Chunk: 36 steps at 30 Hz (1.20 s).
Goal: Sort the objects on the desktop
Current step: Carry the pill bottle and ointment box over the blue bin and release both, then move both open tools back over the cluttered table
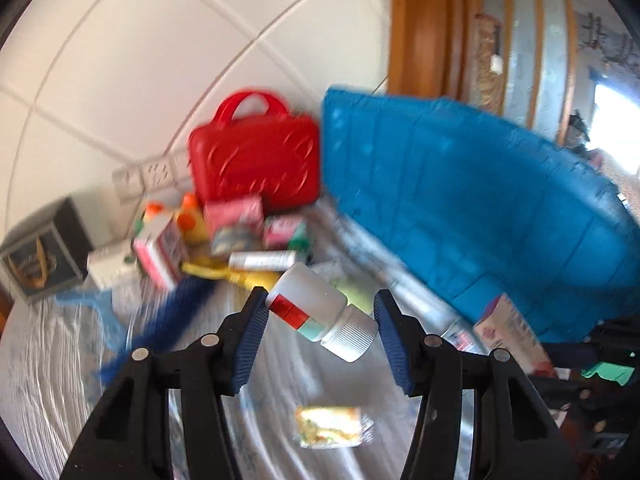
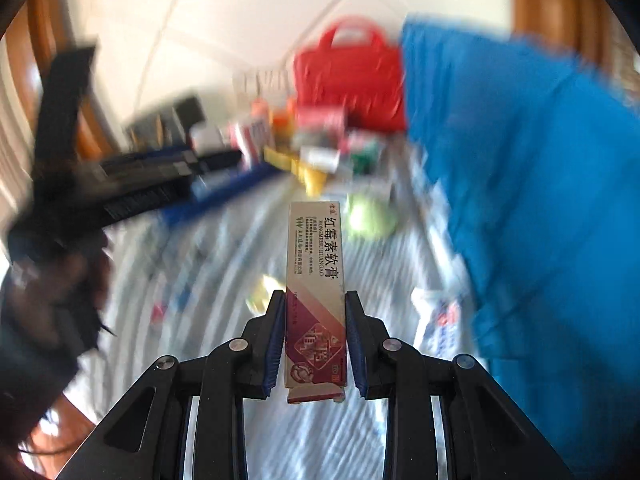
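In the left wrist view my left gripper (image 1: 320, 300) is shut on a white pill bottle (image 1: 308, 292) with a red and teal label and a ribbed white cap. The bottle lies slanted between the blue pads, lifted above the cloth-covered table (image 1: 60, 380). My right gripper (image 2: 314, 296), in the right wrist view, is shut on a long ointment box (image 2: 316, 248) with red lettering, which sticks out forward above the table. Both views are blurred by motion.
A red carry case (image 1: 256, 156) stands at the back by the tiled wall, a large blue bin (image 1: 460, 200) to its right. Several small boxes and bottles (image 1: 236, 232) are piled before the case. A snack packet (image 1: 332, 426), a blue brush (image 1: 172, 312) and a black box (image 1: 40, 256) lie on the table.
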Available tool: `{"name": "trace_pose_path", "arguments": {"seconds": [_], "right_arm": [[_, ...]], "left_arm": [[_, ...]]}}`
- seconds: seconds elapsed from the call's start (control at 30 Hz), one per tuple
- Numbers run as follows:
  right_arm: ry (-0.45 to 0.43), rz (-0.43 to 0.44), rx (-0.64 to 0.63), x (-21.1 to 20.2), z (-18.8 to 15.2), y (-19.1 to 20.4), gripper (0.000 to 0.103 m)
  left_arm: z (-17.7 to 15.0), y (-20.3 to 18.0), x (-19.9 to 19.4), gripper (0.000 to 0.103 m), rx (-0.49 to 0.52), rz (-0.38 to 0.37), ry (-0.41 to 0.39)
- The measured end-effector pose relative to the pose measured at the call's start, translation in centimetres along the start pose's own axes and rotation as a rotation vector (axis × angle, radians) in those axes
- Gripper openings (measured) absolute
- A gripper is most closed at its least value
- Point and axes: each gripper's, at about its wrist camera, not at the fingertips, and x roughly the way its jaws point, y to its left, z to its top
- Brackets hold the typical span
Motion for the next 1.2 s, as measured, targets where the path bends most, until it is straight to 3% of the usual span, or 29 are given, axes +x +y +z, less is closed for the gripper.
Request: {"name": "trace_pose_path", "arguments": {"seconds": [0.17,0.3,0.4,0.53,0.63,0.67,0.7,0.77,0.93,1.2], "right_arm": [[-0.208,-0.102,0.022,-10.1,2.8,-2.3,0.028],[-0.3,-0.205,0.052,-15.3,4.3,-6.4,0.028],[-0.333,-0.28,0.09,-17.9,5.5,-11.2,0.028],[-0.31,-0.355,0.094,-19.1,6.8,-16.1,0.028],[-0.315,-0.397,0.091,-19.7,7.4,-19.0,0.029],[-0.305,-0.409,0.094,-19.6,7.8,-20.0,0.039],[-0.307,-0.409,0.105,-19.8,8.3,-20.8,0.063],[-0.338,-0.397,0.118,-20.5,8.4,-22.0,0.087],[-0.383,-0.367,0.118,-22.2,7.9,-22.5,0.09],[-0.39,-0.403,0.108,-23.2,6.1,-20.0,0.099]], "left_arm": [[5.6,-5.9,-3.5,0.054,0.109,-0.086,-0.126],[9.8,-12.2,-4.8,0.054,0.184,-0.161,-0.196],[12.6,-17.1,-4.5,0.054,0.213,-0.211,-0.218],[15.6,-22.7,-3.7,0.054,0.243,-0.24,-0.236],[17.2,-26.4,-3.1,0.056,0.261,-0.196,-0.253],[17.9,-27.6,-2.6,0.059,0.268,-0.162,-0.242],[18.2,-28.2,-2.4,0.069,0.27,-0.136,-0.239],[18.7,-29.5,-2.6,0.076,0.274,-0.064,-0.258],[18.2,-29.2,-3.8,0.08,0.194,-0.035,-0.294],[14.8,-27.6,-6.2,0.08,0.146,0.014,-0.3]]}}
